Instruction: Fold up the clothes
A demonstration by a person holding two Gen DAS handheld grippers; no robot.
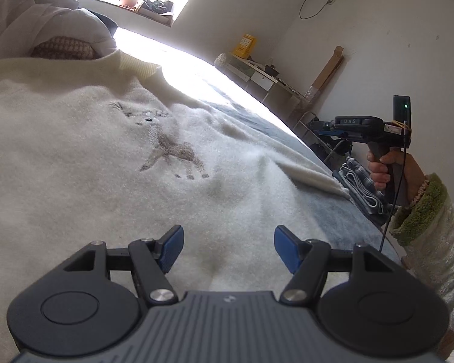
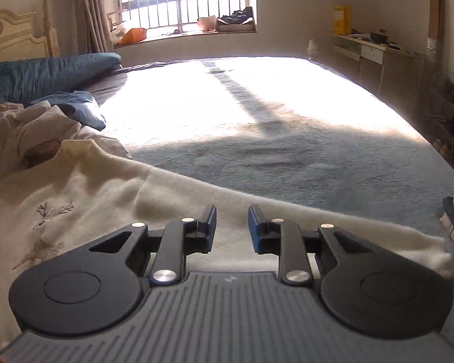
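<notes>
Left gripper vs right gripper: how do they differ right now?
The left gripper has its jaws spread wide; the right gripper shows only a narrow gap. The left gripper hangs over the deer-embroidered body of the white sweater; the right gripper is nearer its edge, by the blue-grey blanket. Both have blue pads and hold nothing.

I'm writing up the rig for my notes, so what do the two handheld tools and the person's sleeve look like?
Both tools, left tool and right tool, have black linkage arms with silver pivot pins, blue finger pads, round black discs and a ribbed grey body. From the side, the right tool has a pistol handle, a thin black cable and white lettering. The sleeve is fluffy white with a green cuff.
</notes>
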